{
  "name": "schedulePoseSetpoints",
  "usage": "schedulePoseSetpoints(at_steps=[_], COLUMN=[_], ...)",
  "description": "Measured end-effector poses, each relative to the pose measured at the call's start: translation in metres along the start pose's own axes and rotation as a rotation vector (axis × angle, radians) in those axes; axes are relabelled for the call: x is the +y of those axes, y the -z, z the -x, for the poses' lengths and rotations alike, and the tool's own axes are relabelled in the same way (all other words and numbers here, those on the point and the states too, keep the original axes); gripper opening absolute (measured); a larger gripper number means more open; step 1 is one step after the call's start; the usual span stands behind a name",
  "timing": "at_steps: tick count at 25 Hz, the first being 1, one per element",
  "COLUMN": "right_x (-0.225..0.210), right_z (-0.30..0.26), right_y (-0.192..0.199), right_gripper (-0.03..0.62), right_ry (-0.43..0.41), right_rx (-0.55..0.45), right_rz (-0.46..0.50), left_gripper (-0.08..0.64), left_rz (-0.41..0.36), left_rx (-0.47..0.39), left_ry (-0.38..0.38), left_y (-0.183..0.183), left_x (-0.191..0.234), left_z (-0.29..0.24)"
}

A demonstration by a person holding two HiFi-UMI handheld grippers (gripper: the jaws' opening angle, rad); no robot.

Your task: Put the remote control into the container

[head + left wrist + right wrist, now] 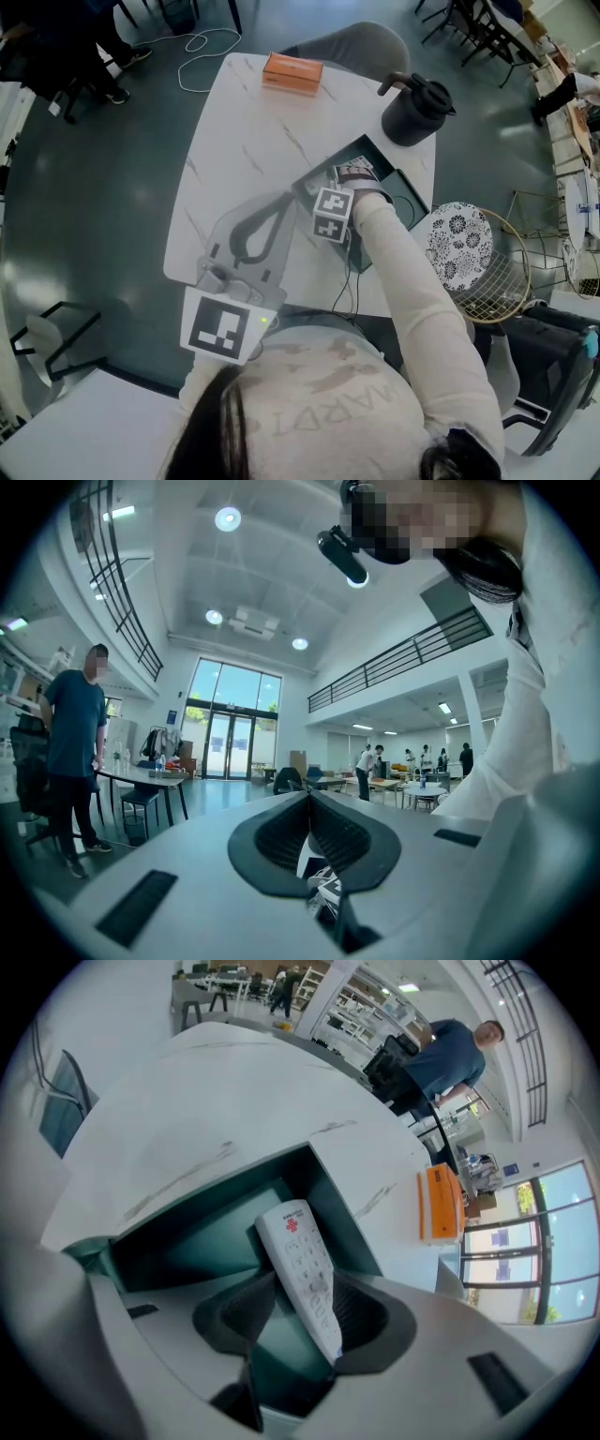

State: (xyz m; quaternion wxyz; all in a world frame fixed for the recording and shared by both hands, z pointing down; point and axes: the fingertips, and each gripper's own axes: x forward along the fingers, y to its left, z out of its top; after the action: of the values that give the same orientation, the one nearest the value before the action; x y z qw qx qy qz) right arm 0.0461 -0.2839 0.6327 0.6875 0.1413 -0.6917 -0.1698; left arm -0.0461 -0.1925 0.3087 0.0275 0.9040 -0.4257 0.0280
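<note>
In the head view, your right gripper (354,180) hangs over the container (410,199) on the surface (244,122). In the left gripper view, your left gripper (312,829) is closed on nothing. In the right gripper view, the jaws stand wide apart with the remote (302,1265) leaning unpinched between them, inside the container. It is likely light, stiff and slick, so grip its narrow sides mid-body.

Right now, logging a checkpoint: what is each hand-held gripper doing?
Left hand-held gripper: shut, empty.
Right hand-held gripper: open, remote control between its jaws, unclamped.
</note>
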Motion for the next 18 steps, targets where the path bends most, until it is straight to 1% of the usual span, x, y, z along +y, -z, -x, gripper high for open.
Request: schedulePoseSetpoints(at_steps=[2, 4, 8, 10, 14, 16, 18], right_x=[0.001, 0.000, -0.003, -0.004, -0.009, -0.011, -0.011], right_z=[0.001, -0.001, -0.002, -0.001, 0.005, 0.008, 0.007], right_y=[-0.006, -0.006, 0.001, 0.003, 0.004, 0.007, 0.009], right_gripper=[0.193, 0.193, 0.181, 0.172, 0.169, 0.169, 0.156], right_ry=[0.022, 0.037, 0.041, 0.046, 0.081, 0.101, 0.100], right_rx=[-0.027, -0.015, 0.011, -0.002, -0.055, -0.062, -0.053], right_rz=[0.048, 0.091, 0.124, 0.103, -0.002, -0.045, -0.080], left_gripper=[0.012, 0.012, 0.012, 0.012, 0.012, 0.012, 0.012], left_rz=[0.002, -0.002, 0.000, 0.002, -0.013, -0.014, -0.014], left_rx=[0.000, 0.002, 0.011, 0.012, 0.013, 0.014, 0.014], left_ry=[-0.002, -0.002, -0.005, -0.010, -0.005, -0.001, 0.002], left_y=[0.000, -0.001, 0.000, 0.001, 0.001, 0.001, 0.001], left_x=[-0.001, -0.002, -0.002, -0.002, -0.004, -0.005, -0.006], left_z=[0.000, -0.001, -0.001, -0.001, -0.003, -0.003, -0.004])
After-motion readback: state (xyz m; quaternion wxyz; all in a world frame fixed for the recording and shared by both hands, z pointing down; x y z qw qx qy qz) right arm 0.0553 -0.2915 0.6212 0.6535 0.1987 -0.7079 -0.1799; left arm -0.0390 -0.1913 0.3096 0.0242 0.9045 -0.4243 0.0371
